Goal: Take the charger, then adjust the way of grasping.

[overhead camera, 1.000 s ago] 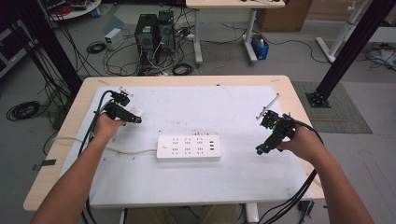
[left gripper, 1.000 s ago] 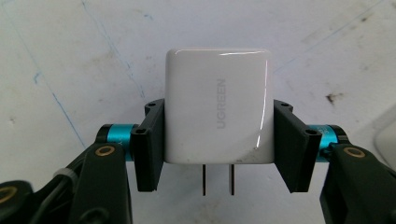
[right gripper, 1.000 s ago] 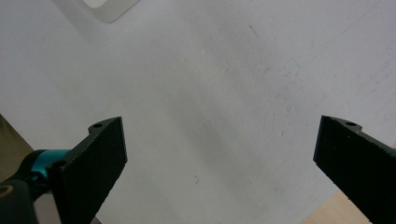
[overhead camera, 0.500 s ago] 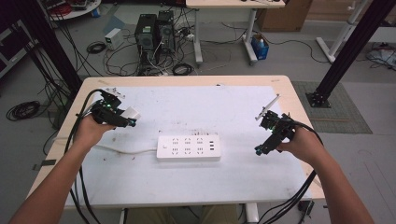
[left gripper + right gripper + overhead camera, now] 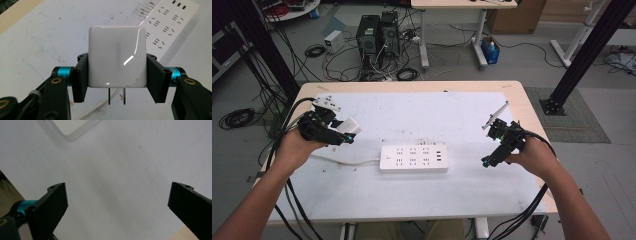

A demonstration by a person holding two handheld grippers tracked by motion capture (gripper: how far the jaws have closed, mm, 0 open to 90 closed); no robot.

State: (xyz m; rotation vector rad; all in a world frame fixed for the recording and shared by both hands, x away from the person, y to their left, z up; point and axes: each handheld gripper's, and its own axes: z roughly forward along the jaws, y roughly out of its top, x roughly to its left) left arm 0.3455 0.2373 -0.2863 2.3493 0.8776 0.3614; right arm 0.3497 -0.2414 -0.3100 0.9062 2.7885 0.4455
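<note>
White charger (image 5: pixel 116 57) pinched in left gripper (image 5: pixel 343 134), aloft at nine o'clock of the power strip (image 5: pixel 413 158), prongs bare. Right gripper (image 5: pixel 490 158) spread wide, idle at three o'clock. Pickup done; plugging in not yet.

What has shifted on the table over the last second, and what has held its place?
The left gripper, shut on the white square plug-in charger, has drawn back toward the table's left edge and lifted slightly, carrying the charger with it. Its prongs point at the camera in the left gripper view. The white power strip lies where it was mid-table, and the right gripper stays open near the right edge, holding nothing.
</note>
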